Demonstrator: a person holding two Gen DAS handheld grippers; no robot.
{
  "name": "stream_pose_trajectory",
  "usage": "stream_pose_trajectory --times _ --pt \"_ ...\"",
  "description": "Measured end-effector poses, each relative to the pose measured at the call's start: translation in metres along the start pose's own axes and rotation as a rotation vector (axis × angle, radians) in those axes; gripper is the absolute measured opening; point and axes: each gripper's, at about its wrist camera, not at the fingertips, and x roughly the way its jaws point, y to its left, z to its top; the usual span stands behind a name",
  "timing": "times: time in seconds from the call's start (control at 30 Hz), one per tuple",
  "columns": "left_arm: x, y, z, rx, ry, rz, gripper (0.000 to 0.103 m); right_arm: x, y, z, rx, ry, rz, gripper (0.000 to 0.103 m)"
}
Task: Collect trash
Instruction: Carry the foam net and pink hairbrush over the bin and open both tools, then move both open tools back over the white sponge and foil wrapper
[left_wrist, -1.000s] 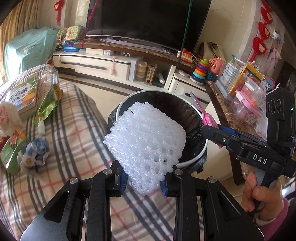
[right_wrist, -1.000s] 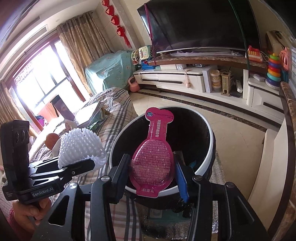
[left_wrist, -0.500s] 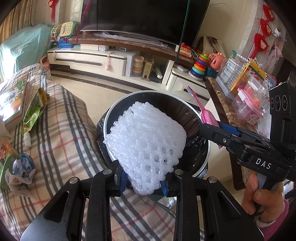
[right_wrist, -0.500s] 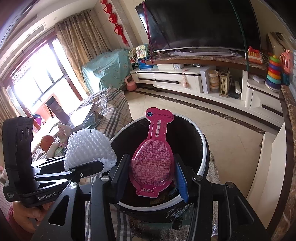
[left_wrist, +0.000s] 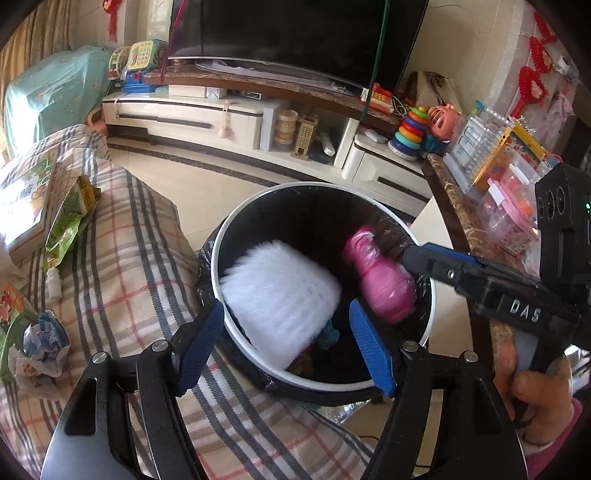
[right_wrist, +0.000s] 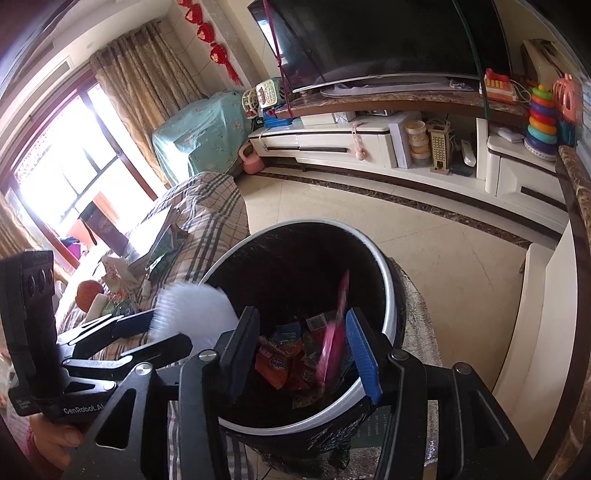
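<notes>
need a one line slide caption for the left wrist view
Left gripper open above the black-lined trash bin as white foam netting and a pink package drop in.

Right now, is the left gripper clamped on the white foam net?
No, the left gripper's fingers are spread apart and the white foam net blurs, falling into the trash bin.

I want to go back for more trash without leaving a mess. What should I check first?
1. Left tool open: ok.
2. Right tool open: ok.
3. Foam net free of the left tool and over the bin: ok, though blurred mid-fall.
4. Pink package inside the bin: ok, blurred, dropping toward the wrappers.
5. Both pieces settled: cannot tell.
6. More trash on the plaid cover: ok, a crumpled wrapper lies there.
</notes>
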Motion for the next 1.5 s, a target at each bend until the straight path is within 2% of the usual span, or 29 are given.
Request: stream_pose_trajectory --times 0.13,0.23,0.3,0.37,0.6,0.83,1.0,1.13,1.37,1.5 --pt "-0.007 0.006 -0.009 -0.014 -0.005 0.008 0.074 -0.006 0.000 -0.001 0.016 -0.023 0.008 0.059" --pt "-0.015 0.013 -0.019 -0.036 -0.019 0.006 0.077 -0.010 0.004 -0.005 0.021 -0.030 0.022 0.067" --pt "-0.021 0.018 -0.029 -0.054 -0.030 0.015 0.077 -0.012 0.012 -0.009 0.017 -0.032 0.025 0.079" --pt "-0.029 0.026 -0.040 -0.085 -0.041 0.024 0.078 -0.013 0.021 -0.015 0.010 -0.031 0.036 0.085" --pt "-0.061 0.056 -0.079 -0.172 -0.079 0.073 0.078 -0.018 0.056 -0.034 -0.023 -0.017 0.086 0.096" --pt "-0.096 0.095 -0.120 -0.274 -0.106 0.136 0.079 -0.016 0.097 -0.056 -0.039 0.006 0.130 0.099" --pt "-0.121 0.129 -0.147 -0.336 -0.121 0.192 0.081 -0.006 0.133 -0.071 -0.112 0.024 0.146 0.101" --pt "-0.138 0.155 -0.166 -0.387 -0.137 0.245 0.083 0.008 0.152 -0.082 -0.111 0.040 0.200 0.102" --pt "-0.150 0.190 -0.189 -0.455 -0.139 0.314 0.083 0.034 0.180 -0.094 -0.099 0.081 0.231 0.102" --pt "-0.150 0.201 -0.195 -0.479 -0.134 0.319 0.083 0.043 0.191 -0.099 -0.104 0.082 0.221 0.102"
